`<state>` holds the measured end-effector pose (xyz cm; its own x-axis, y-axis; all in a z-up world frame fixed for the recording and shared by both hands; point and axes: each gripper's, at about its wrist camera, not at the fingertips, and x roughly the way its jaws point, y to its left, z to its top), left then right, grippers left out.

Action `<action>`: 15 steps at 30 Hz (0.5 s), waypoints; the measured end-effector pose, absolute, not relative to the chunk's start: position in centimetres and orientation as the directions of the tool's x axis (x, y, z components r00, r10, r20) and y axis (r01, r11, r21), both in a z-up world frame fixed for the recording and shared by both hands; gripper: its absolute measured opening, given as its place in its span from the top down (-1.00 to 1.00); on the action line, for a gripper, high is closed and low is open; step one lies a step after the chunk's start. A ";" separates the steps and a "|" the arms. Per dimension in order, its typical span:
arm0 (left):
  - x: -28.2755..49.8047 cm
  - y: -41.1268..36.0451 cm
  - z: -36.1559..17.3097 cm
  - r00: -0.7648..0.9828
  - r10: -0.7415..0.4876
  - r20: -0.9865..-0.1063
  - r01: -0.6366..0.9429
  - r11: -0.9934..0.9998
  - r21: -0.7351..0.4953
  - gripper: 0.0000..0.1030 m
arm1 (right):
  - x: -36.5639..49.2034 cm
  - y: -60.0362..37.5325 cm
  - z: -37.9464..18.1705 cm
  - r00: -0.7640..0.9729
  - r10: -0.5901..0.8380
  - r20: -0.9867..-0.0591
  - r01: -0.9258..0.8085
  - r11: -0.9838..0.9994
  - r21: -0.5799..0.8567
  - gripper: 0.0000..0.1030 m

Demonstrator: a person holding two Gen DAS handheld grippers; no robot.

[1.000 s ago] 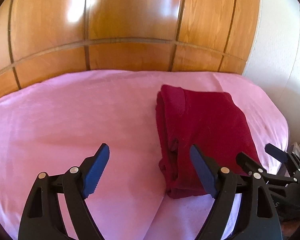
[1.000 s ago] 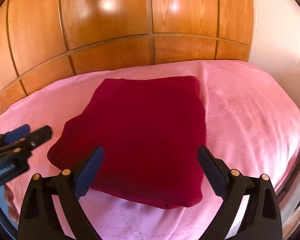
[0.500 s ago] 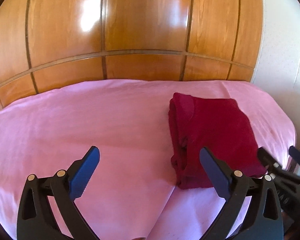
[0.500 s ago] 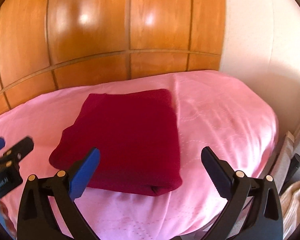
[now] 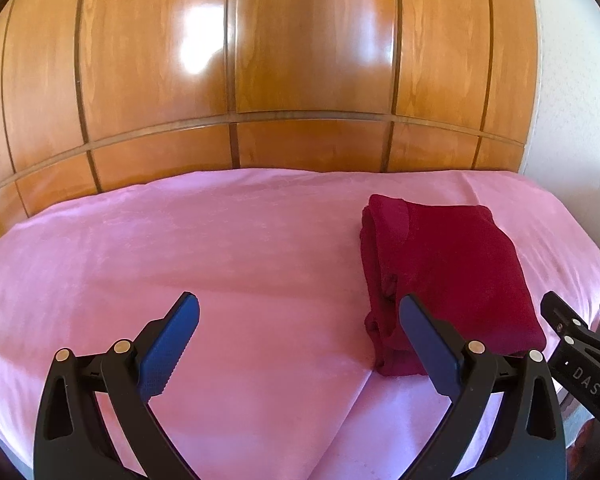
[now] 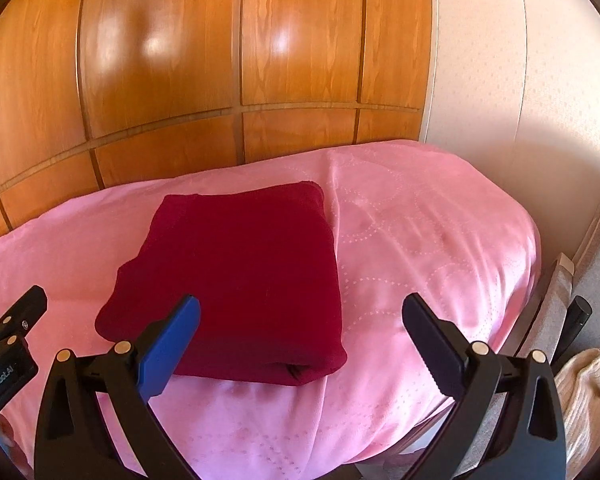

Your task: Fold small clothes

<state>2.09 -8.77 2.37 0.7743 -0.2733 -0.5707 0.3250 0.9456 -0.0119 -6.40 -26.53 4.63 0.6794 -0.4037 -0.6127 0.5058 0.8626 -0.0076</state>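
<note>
Left wrist view shows what has changed over the last second: both my tools have backed off from the red garment (image 5: 448, 280), which now looks smaller and farther from the camera, and my left tool (image 5: 296, 344) has spread from nearly wide to fully wide with nothing between its pads. My right tool (image 6: 300, 344) also stands wide and empty; in its own view the garment sits at about 11 o'clock from its tips, apart from both pads. From the left tool the garment lies at about 1 o'clock, with the right-hand pad overlapping its near edge only in line of sight.

I judge this as the release after the last fold: the garment rests as a compact, squared bundle on the pink bed (image 5: 180, 260), near its right end, so this piece looks finished.

Count: one folded red garment, two tools, one bed, one wooden panelled wall (image 5: 300, 60) behind, one pale cloth (image 6: 584, 396) off the bed at 4 o'clock.
</note>
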 end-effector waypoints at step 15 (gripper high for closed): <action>2.0 -9.1 2.0 0.771 -0.265 -0.580 0.323 0.946 -0.003 -0.92 | -6.2 -26.1 3.7 0.680 -0.380 -0.627 0.489 0.873 0.001 -0.96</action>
